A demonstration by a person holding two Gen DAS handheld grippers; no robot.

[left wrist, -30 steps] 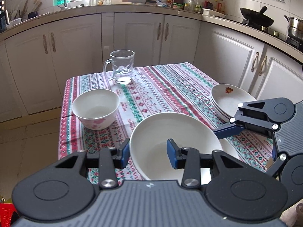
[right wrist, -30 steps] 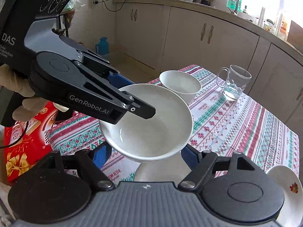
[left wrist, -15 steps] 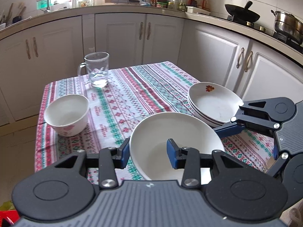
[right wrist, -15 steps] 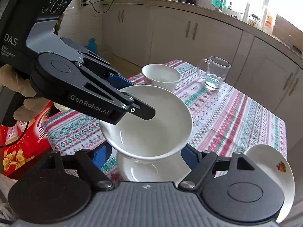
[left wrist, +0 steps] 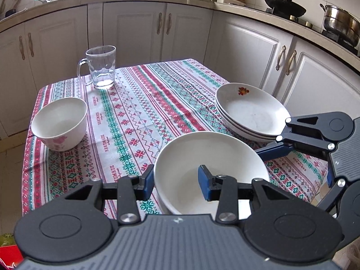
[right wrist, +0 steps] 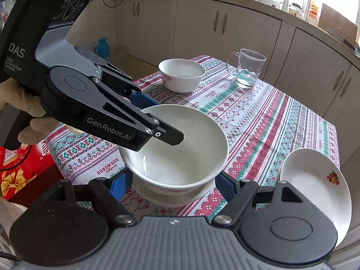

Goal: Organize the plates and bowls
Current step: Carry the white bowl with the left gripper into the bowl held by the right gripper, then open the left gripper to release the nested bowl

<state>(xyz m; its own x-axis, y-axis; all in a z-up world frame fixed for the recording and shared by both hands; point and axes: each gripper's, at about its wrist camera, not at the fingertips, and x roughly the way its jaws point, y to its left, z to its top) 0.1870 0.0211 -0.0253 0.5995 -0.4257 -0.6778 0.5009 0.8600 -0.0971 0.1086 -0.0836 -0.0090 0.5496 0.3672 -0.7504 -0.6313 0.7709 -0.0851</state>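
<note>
While left tongs point(left wrist: 176, 183) clamp the white bowl's point(left wrist: 209, 155) rim, right tongs point(right wrist: 173, 183) stand apart around it, near the worktop point(left wrist: 144, 103) edge.

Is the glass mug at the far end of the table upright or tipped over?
Upright. The glass mug stands on its base on the tablecloth, rim up and handle to the side; the right wrist view shows the same.

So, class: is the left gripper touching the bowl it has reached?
Touching. The left wrist view shows the left gripper with jaws clamped on the bowl's rim, one finger outside, one inside.
</note>
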